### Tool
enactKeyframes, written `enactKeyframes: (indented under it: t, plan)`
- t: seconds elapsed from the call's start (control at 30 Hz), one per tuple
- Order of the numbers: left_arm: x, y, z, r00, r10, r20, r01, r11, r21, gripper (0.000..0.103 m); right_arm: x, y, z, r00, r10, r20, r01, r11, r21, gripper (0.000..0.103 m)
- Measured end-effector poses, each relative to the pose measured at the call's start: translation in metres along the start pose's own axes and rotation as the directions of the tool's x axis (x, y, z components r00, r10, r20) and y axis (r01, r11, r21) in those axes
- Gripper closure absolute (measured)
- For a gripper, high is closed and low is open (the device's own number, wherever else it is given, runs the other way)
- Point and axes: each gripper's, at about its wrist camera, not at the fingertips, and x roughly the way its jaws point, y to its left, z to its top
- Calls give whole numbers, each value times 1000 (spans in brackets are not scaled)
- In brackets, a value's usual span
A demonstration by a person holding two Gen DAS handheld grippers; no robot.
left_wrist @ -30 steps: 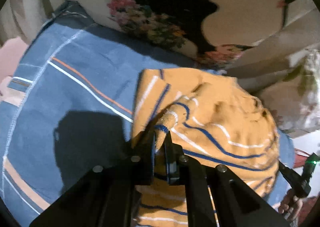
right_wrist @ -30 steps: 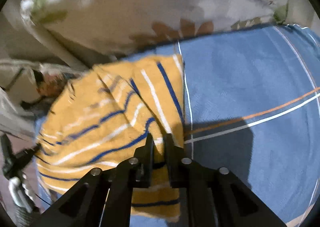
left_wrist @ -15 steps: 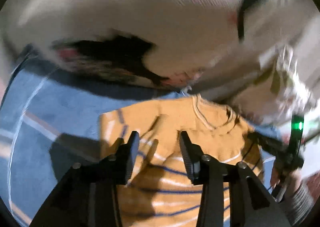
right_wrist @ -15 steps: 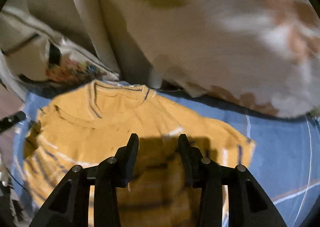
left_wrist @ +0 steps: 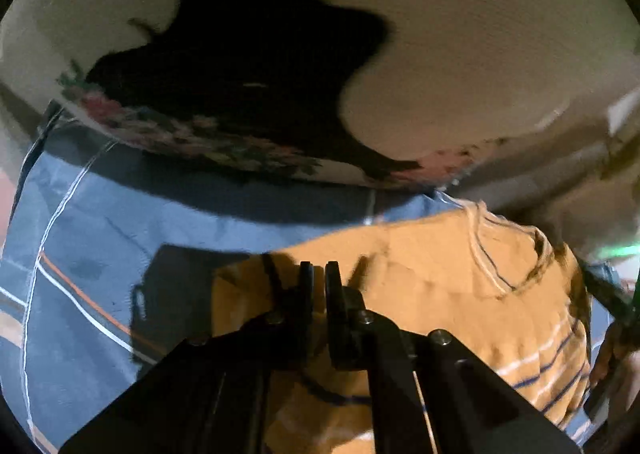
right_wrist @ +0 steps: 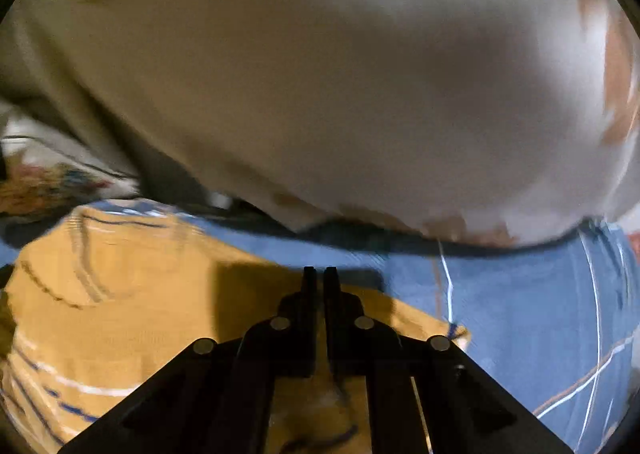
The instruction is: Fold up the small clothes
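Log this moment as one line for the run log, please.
left gripper: shut at shirt shoulder | right gripper: shut at other shoulder | shirt: flat on blue sheet, collar toward pillows | fold: not finished

We take this for a bedroom in a home; the work surface is a bed spread with a blue cotton sheet (left_wrist: 100, 222) crossed by thin white and orange stripes, its stitched hem curving along the left side in the left wrist view; the same blue sheet (right_wrist: 520, 306) fills the lower right of the right wrist view; at the head lies a plump cream pillow printed with pink flowers and a large black shape (left_wrist: 400, 66), and beside it a second cream pillow with rust-orange leaf prints (right_wrist: 340, 94); a small mustard-yellow knitted jumper with blue and white stripes (left_wrist: 460, 286) lies on the sheet; the lighting is warm and dim, casting hard shadows across the bedding.
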Motion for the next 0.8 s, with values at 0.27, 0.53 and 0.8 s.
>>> enactKeyframes:
  t: [0.27, 0.53, 0.8]
  plan:
    - [-89, 27, -28, 980, -148, 132, 161, 982, -94, 66, -79, -80, -49, 954, 283, 104, -300, 924, 239, 71]
    - [-123, 49, -129, 965, -248, 85, 261, 938, -226, 41, -106, -121, -168, 856, 515, 49, -492, 781, 384, 53]
    - [-82, 48, -203, 916, -401, -5, 362, 834, -417, 41, -79, -102, -214, 784, 621, 18, -552, 683, 479, 52]
